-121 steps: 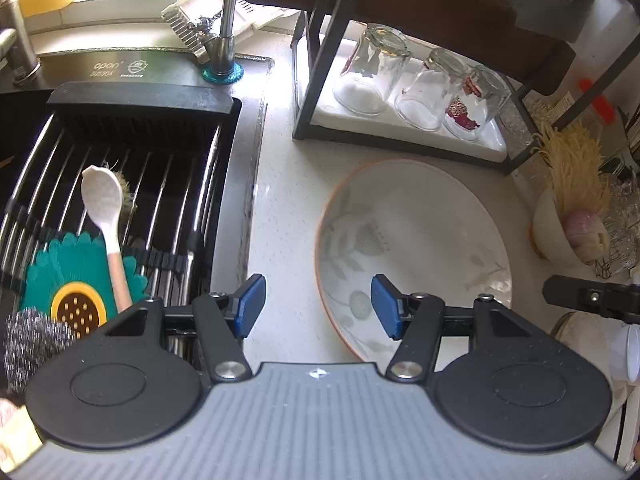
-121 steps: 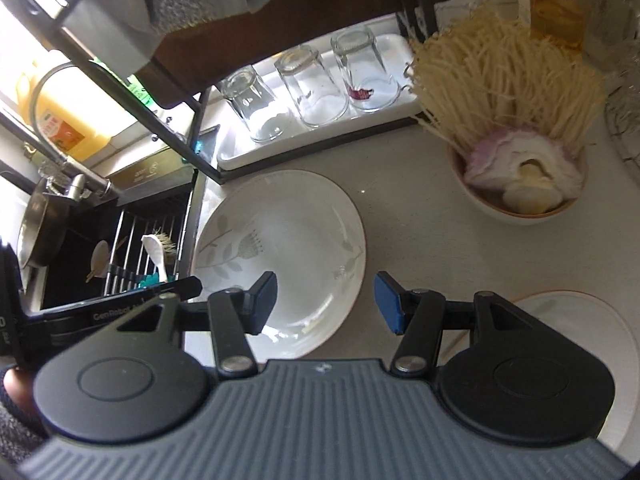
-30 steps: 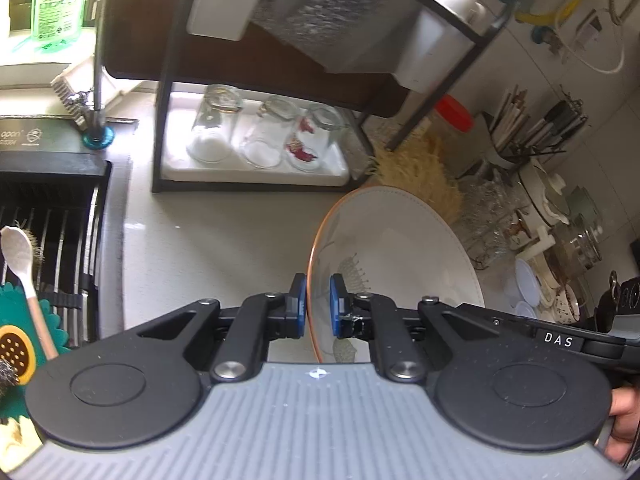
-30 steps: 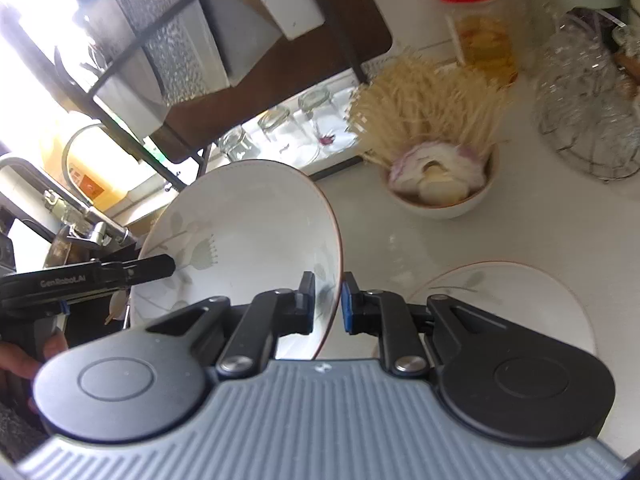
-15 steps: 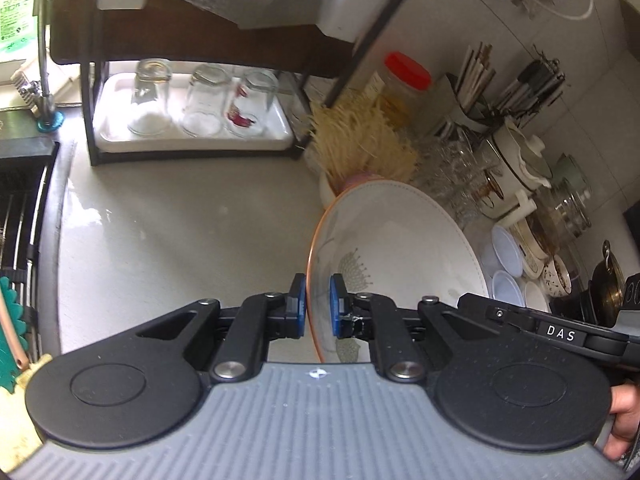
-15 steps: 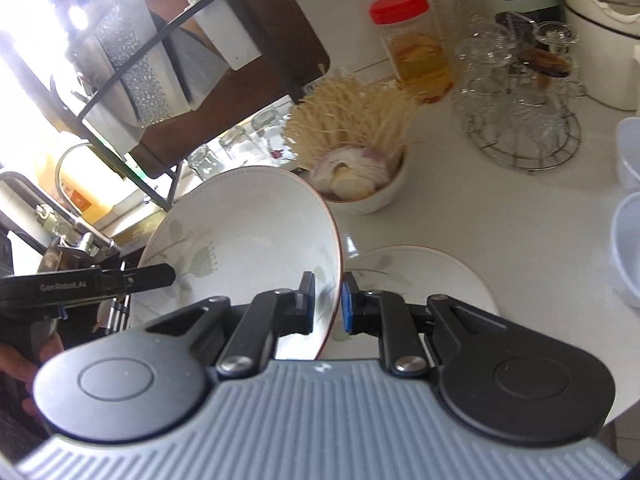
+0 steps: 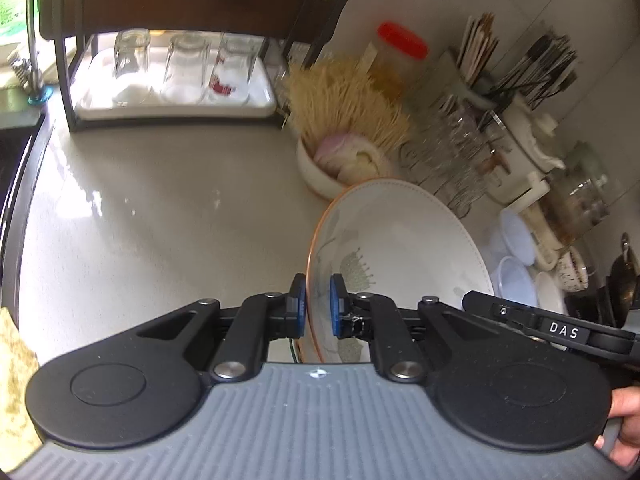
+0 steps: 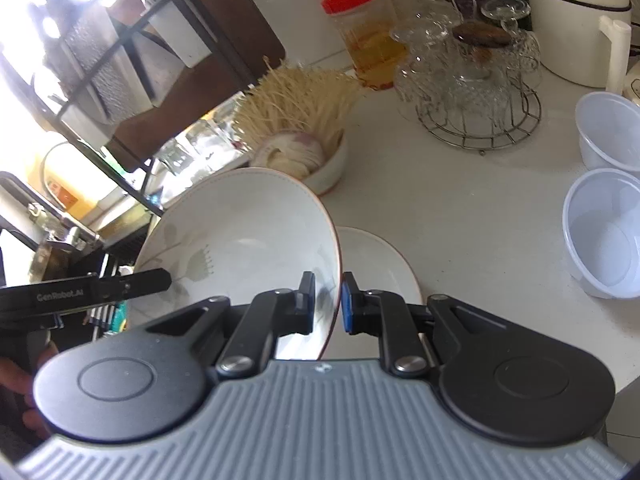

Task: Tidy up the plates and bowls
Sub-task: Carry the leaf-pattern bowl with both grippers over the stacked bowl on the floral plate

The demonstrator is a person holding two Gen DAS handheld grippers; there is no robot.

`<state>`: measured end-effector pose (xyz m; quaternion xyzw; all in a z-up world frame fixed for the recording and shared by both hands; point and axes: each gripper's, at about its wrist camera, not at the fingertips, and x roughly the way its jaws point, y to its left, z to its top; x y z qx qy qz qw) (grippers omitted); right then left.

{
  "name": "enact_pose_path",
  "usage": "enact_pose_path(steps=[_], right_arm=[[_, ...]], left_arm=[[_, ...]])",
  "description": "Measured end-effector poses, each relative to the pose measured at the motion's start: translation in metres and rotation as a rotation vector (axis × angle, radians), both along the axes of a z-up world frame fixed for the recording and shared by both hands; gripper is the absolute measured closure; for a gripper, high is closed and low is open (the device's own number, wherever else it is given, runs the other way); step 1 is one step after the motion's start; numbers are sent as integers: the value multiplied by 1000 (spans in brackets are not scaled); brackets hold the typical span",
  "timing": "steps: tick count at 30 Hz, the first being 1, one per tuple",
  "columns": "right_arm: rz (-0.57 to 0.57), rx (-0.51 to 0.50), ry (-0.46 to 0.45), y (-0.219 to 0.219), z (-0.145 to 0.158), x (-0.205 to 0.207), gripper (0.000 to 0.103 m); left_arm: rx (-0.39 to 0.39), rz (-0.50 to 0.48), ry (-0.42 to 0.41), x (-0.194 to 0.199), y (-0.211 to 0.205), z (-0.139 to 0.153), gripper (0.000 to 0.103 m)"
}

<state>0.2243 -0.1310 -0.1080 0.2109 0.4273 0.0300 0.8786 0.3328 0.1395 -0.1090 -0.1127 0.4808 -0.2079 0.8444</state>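
A white plate with a leaf print and an orange rim (image 7: 404, 240) (image 8: 240, 232) hangs tilted above the counter, held by both grippers. My left gripper (image 7: 318, 312) is shut on its left rim. My right gripper (image 8: 328, 304) is shut on its right rim. A second white plate (image 8: 376, 264) lies flat on the counter just beyond and below the held one, mostly hidden by it in the left wrist view.
A bowl of noodles and onion (image 7: 344, 152) (image 8: 308, 148) stands behind the plates. Two plastic bowls (image 8: 604, 232) sit at the right, a wire rack of glassware (image 8: 476, 92) behind them. A shelf with upturned glasses (image 7: 176, 72) is at back left; the sink edge (image 7: 16, 152) is far left.
Both grippers have carried the held plate rightward along the counter, away from the sink. It now hangs over the second plate, with the plastic bowls come into view.
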Motion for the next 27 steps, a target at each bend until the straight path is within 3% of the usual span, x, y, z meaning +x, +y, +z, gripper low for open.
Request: enact_pose_path(steps=[2, 5, 13, 27], right_arm=[[-2, -16, 1, -2, -5, -1, 87], [1, -44, 17, -5, -9, -2, 87], [0, -96, 53, -22, -26, -3, 87], [37, -119, 121, -21, -42, 11, 86]], left_arm=[[31, -14, -23, -2, -7, -5, 89], [64, -14, 7, 1, -20, -16, 89], [83, -26, 38, 1, -48, -40, 88], [152, 20, 99, 0, -58, -53, 88]])
